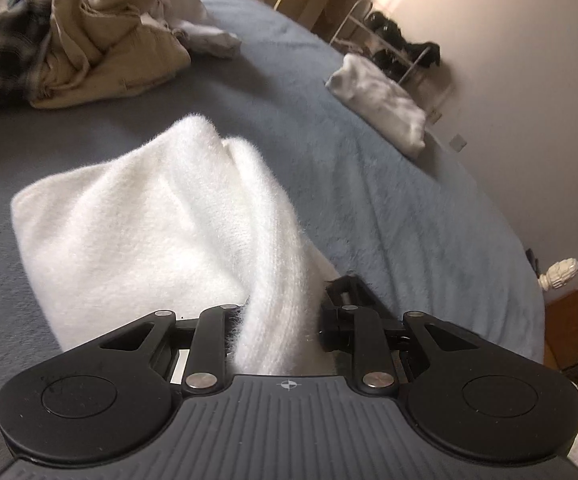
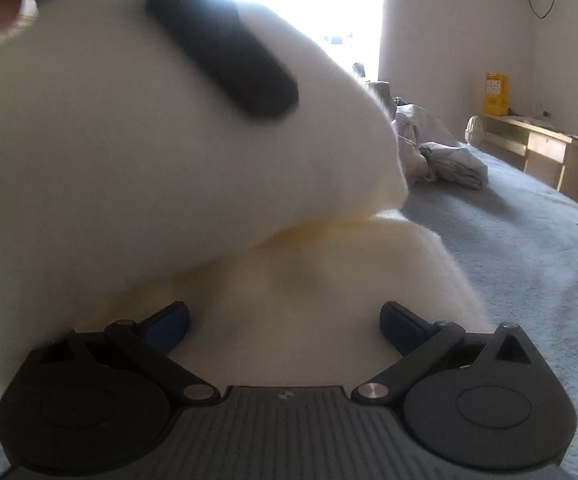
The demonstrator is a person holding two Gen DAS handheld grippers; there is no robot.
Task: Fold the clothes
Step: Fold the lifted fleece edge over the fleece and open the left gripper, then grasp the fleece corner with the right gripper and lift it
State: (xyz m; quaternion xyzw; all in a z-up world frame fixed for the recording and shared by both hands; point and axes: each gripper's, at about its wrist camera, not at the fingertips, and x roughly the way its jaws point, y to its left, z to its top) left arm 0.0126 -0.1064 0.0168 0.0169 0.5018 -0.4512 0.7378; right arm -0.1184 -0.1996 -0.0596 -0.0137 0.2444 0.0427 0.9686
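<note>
My left gripper (image 1: pixel 285 308) is clamped on a thick fold of the fluffy white sweater (image 1: pixel 149 232), the knit bunched up between my two fingers, and the rest of it drapes away from me across the blue-grey blanket (image 1: pixel 389 200) on the bed. In the right wrist view the same white sweater (image 2: pixel 129 152) fills nearly everything, a big blurred fold hanging over a lower layer that lies between my right fingers. My right gripper (image 2: pixel 285 324) stands spread wide, blue pads apart on either side of that lower layer, and I can't see them pressing on it. One dark finger (image 2: pixel 225 44) of the left gripper crosses the top of that view, lying against the raised fold.

Up at the far end of the bed sits the pile of unfolded clothes (image 1: pixel 89 40): something tan, something plaid, pale pieces beside them. Over by the bed's edge lies a folded white garment (image 1: pixel 381 100), well apart from the sweater. Past the bed there is a low wooden desk (image 2: pixel 545 148) against the wall, with a yellow box (image 2: pixel 496 93) on it.
</note>
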